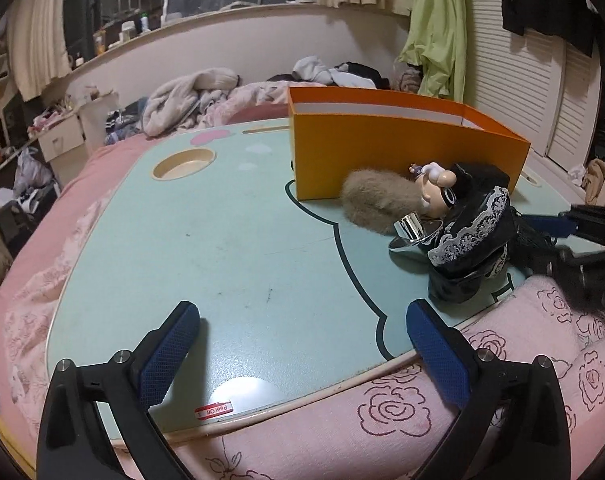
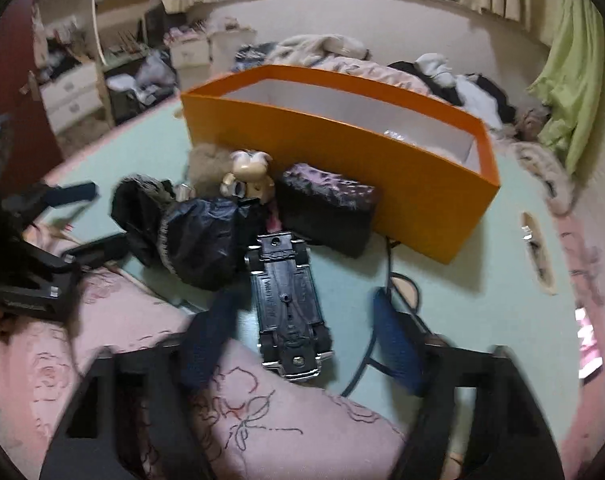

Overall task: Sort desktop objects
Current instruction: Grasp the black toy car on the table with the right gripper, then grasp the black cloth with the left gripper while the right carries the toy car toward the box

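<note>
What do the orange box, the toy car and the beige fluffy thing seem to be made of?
Orange box: probably cardboard, with thin flat walls, a matte orange outside and a white inside.
Toy car: lying upside down; the black underside looks like moulded plastic with raised lettering, and the shiny bumper may be metal or chrome-plated plastic.
Fluffy thing: looks like fur, real or fake, with long soft beige fibres.

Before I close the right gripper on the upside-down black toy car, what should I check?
1. Right gripper open: ok, jaws wide apart.
2. Upside-down black toy car between the fingers: ok, chassis up, lying lengthwise in the gap.
3. Car free of neighbours: not ok, its far end touches the black lace-trimmed cloth and the dark furry block.
4. Orange cardboard box open-topped: ok.
5. Left gripper out of the way: ok, open over bare green tabletop.
6. Black cable clear of right finger: cannot tell.
</note>
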Motion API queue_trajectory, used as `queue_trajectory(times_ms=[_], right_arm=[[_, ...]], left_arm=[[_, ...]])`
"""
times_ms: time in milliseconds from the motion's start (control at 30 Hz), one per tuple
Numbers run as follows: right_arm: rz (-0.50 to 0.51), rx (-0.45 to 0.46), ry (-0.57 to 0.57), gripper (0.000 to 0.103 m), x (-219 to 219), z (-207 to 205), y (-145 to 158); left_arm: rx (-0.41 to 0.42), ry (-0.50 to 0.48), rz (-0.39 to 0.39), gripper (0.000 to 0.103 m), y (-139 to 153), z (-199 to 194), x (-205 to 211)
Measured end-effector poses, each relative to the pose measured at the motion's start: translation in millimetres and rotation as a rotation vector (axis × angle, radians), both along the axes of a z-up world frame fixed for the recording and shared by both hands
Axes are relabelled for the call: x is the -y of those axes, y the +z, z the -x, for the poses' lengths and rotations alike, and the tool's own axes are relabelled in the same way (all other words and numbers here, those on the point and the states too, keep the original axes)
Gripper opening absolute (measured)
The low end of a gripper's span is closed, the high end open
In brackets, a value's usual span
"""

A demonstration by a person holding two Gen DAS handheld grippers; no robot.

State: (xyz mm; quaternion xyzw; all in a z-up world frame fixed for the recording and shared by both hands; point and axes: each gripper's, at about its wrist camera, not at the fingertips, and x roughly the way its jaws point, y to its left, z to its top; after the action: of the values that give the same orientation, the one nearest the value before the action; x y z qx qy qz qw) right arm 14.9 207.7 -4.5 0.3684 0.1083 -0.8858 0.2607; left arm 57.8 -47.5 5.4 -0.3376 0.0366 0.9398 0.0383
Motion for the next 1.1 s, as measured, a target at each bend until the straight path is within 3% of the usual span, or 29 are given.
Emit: queue_trajectory(times_ms=[33, 133, 233, 300, 433, 567, 667, 867, 900, 1033, 1100], right_arm=[[0.014, -0.002, -0.005, 0.030, -4, -1, 0], [0.068, -0.012, -0.029, 0.030, -16, -6, -2], [0.128, -0.024, -0.057, 0.030, -27, -10, 1], [0.157, -0.045, -0.087, 0.030, -36, -13, 5], [0.164, -0.058, -0.113, 0.030, -37, -11, 8], [0.153, -0.060, -0.110, 0.030, -34, -7, 9], [0.122, -0.031, -0.107, 0.030, -29, -1, 5], [0.058, -0.022, -0.109, 0.030, -21, 0, 2], [0.058, -0.023, -0.111, 0.033, -22, 0, 2], [0.023, -0.032, -0.152, 0.060, -21, 1, 0], [0.024, -0.031, -0.153, 0.061, -21, 1, 0]], left_arm=[[-0.003, 0.000, 0.000, 0.103, -1, 0, 0], [-0.022, 0.003, 0.005, 0.103, -7, -3, -2], [-0.095, -0.024, -0.006, 0.103, 1, -15, -1], [-0.164, -0.065, -0.017, 0.103, 12, -25, -5], [-0.223, -0.184, -0.050, 0.100, 35, -31, -24], [-0.224, -0.290, 0.000, 0.085, 44, -24, -50], [-0.185, -0.363, 0.021, 0.081, 43, -13, -65], [-0.092, -0.441, 0.094, 0.040, 32, 2, -88], [-0.077, -0.445, 0.119, 0.036, 28, 3, -94], [-0.091, -0.464, 0.189, 0.023, 22, -5, -108], [-0.106, -0.477, 0.221, 0.019, 20, -12, -113]])
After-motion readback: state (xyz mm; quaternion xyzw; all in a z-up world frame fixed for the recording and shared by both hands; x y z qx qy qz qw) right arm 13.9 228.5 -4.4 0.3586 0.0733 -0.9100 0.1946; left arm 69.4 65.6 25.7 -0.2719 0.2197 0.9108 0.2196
